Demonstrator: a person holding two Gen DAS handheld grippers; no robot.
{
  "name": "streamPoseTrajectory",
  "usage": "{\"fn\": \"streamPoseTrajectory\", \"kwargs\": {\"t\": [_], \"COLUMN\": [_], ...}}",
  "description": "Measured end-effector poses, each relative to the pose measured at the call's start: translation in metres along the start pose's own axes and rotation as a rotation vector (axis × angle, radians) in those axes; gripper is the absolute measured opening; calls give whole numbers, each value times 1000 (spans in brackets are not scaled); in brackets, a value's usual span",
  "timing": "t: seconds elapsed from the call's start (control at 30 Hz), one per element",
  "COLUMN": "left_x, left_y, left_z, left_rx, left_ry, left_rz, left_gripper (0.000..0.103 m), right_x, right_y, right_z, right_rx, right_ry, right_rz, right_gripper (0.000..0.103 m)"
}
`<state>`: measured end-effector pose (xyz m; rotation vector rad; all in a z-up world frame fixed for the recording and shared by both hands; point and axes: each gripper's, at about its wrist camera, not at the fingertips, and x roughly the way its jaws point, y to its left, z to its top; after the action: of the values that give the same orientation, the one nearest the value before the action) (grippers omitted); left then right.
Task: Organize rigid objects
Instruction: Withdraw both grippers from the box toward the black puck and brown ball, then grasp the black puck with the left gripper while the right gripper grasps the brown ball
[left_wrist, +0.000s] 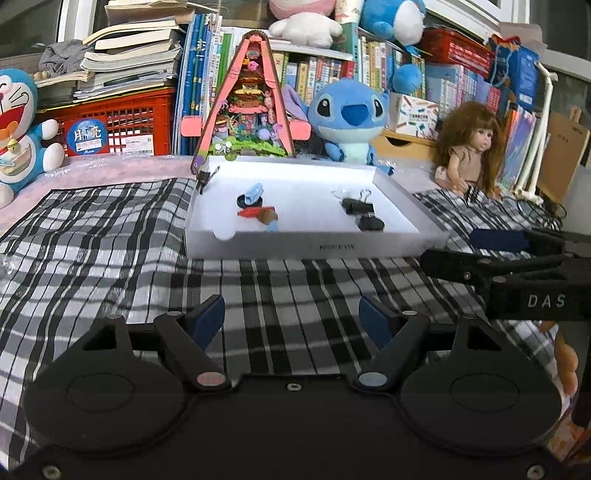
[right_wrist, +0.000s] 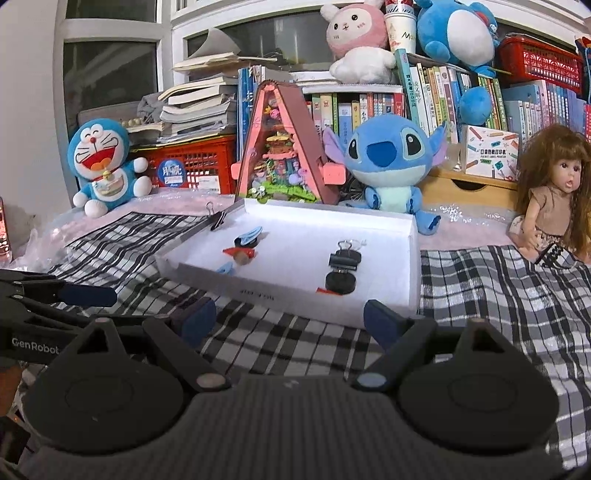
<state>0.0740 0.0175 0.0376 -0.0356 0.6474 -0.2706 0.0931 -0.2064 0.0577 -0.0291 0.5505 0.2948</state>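
From the left wrist camera, the left gripper (left_wrist: 291, 314) hovers over a black-and-white checked cloth (left_wrist: 110, 236) with its blue-padded jaws standing well apart and nothing between them. Straight ahead lies a shallow white tray (left_wrist: 413, 218) on the cloth. Inside it, on the left, sits a small cluster of coloured pieces (left_wrist: 258, 212) in light blue, red and brown, too small to tell apart clearly; on the right sit two black binder clips (left_wrist: 360, 210), one just behind the other. A third binder clip (left_wrist: 203, 179) is clamped on the tray's far left corner. The right gripper (left_wrist: 517, 254) reaches in from the right edge, beside the tray's near right corner. Behind the tray stand a pink triangular model house (left_wrist: 245, 99), a blue plush (left_wrist: 351, 118) and a long-haired doll (left_wrist: 469, 147). From the right wrist camera, the right gripper (right_wrist: 290, 319) also shows its jaws spread wide and empty, its right finger (right_wrist: 384, 321) just in front of the tray's (right_wrist: 410, 266) near wall. The binder clips (right_wrist: 343, 267) lie right of centre in the tray, the coloured pieces (right_wrist: 242, 247) to their left, the corner clip (right_wrist: 218, 219) at the far left rim. The left gripper (right_wrist: 85, 295) enters from the left over the cloth (right_wrist: 498, 295), apart from the tray
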Motion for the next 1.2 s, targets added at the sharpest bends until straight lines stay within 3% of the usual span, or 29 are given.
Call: {"fn": "streamPoseTrajectory", "kwargs": {"t": [0.4, 0.97, 1.2], "left_x": [-15, -26, -26], "left_y": [-9, -21, -30], "left_z": [-36, -62, -68], "left_rx": [48, 110, 141], "left_ry": [35, 45, 38], "left_rz": [-27, -89, -118], "left_gripper": [78, 79, 70], "right_x": [-14, -25, -26], "right_y": [9, 12, 13], "right_z": [-30, -50, -53], "right_rx": [-38, -30, -31], "right_ry": [40, 69, 70], "right_rz": [15, 39, 40], "right_gripper": [93, 93, 93]}}
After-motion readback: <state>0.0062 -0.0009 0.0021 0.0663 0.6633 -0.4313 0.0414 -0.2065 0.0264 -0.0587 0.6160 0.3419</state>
